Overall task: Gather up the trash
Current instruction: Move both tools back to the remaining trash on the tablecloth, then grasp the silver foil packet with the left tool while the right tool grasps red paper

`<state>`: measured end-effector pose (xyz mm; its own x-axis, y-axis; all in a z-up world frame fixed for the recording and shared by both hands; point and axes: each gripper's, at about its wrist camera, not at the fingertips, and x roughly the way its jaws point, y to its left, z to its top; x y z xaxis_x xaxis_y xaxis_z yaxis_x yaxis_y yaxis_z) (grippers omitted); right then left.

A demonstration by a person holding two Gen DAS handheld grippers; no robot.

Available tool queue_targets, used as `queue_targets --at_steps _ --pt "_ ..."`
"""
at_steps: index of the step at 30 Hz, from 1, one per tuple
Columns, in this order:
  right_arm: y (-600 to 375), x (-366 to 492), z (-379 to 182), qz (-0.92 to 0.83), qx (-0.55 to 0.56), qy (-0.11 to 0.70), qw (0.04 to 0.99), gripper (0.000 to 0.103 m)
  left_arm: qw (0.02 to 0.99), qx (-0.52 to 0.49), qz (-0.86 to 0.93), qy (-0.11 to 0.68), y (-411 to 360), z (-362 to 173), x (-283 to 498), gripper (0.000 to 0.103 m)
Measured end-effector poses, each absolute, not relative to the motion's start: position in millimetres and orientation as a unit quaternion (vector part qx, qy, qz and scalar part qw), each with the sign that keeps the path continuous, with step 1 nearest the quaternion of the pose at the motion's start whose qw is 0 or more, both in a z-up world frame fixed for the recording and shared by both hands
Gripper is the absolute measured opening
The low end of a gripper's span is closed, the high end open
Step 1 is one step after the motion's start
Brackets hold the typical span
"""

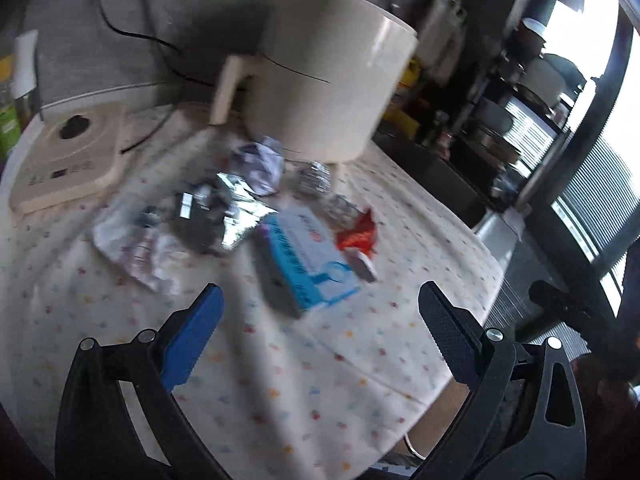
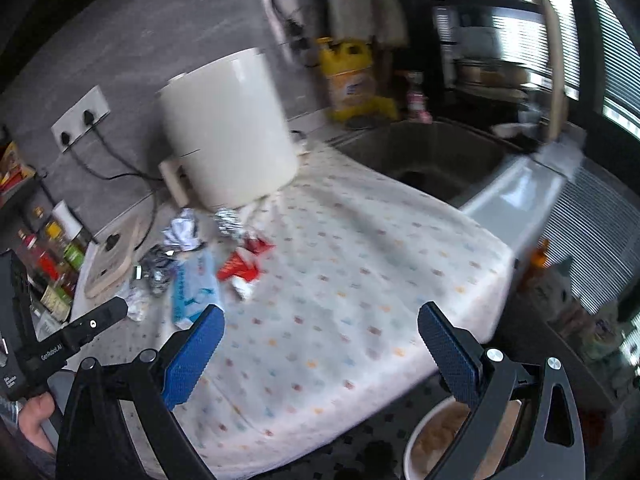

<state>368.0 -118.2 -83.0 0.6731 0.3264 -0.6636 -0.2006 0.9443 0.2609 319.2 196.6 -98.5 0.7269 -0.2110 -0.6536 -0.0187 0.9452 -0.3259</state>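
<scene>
Trash (image 1: 240, 216) lying heaped on table (image 1: 320, 360) just in front of white pot (image 1: 320, 76): crumpled foil, wrappers, blue carton (image 1: 308, 260). Looking light, crushable; foil slippery, carton stiff, best pinched across narrow sides. Left gripper (image 1: 320, 304) hovering near carton, spread wide, empty. Right gripper (image 2: 320, 328) likewise spread, empty.

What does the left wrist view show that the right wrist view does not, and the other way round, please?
Only the left wrist view shows the left gripper from behind its own open fingers, close to the trash, and a dish rack. Only the right wrist view shows the sink, a yellow jug, a wall socket and a bowl below. Both share the white appliance, blue box, red wrapper and dotted cloth.
</scene>
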Motion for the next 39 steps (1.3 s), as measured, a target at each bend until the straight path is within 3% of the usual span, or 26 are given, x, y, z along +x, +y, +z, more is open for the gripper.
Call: queue_targets --at_steps 10,19,24,32,35,38,39 --pt "-61 428 -88 0.225 0.062 0.398 0.887 0.095 0.916 -0.176 0.036 0.360 253 -94 326 0.096" --pt "-34 470 -103 0.257 0.060 0.422 0.867 0.092 0.899 -0.203 0.086 0.379 282 -102 343 0.070" --pt "-25 486 -115 0.268 0.053 0.437 0.857 0.087 0.897 -0.199 0.069 0.388 274 -105 363 0.069" --pt "-23 500 -145 0.285 0.055 0.483 0.826 0.065 0.887 -0.195 0.045 0.416 249 -123 396 0.070" --pt "-20 501 -152 0.290 0.053 0.490 0.820 0.064 0.881 -0.192 0.049 0.430 243 -133 408 0.070" --pt "-17 504 -156 0.292 0.056 0.494 0.817 0.064 0.877 -0.183 0.050 0.442 237 -140 420 0.086" --pt "-16 506 -157 0.293 0.056 0.495 0.816 0.064 0.877 -0.179 0.050 0.442 236 -141 422 0.087"
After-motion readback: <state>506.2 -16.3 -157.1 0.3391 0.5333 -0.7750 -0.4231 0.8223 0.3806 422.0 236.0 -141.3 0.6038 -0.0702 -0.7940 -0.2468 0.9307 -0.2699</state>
